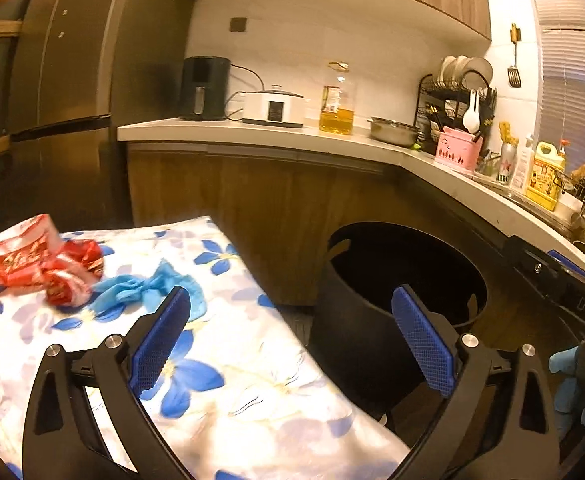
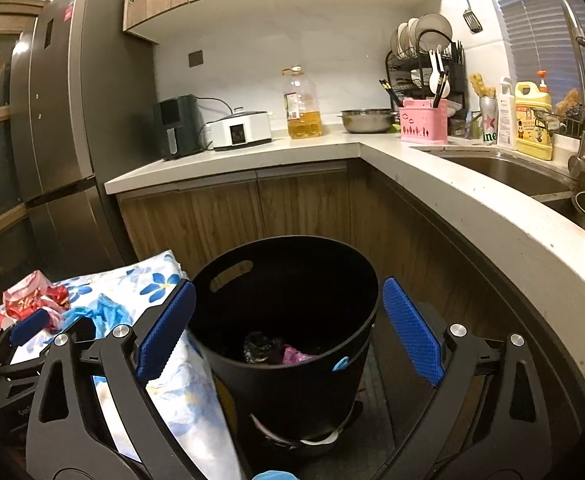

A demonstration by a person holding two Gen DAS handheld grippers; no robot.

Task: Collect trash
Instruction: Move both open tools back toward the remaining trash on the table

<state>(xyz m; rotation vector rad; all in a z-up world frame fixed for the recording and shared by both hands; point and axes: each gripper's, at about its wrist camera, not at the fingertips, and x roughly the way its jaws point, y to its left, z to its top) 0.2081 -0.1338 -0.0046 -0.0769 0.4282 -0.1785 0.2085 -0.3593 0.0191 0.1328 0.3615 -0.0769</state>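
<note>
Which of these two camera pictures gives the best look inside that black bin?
The right wrist view: it looks down into the black bin, showing crumpled trash at its bottom. The left wrist view shows only the bin's rim and outer wall; its inside is dark.

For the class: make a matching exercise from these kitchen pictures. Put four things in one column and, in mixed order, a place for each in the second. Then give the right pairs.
Things
1. crumpled red wrapper
2. oil bottle
3. black bin
4. spatula

Places
A. hanging on the wall above the dish rack
B. on the floor beside the flowered cloth
C. lying on the flowered cloth
D. standing on the counter between the white cooker and the steel bowl

Pairs: 1-C, 2-D, 3-B, 4-A
</note>
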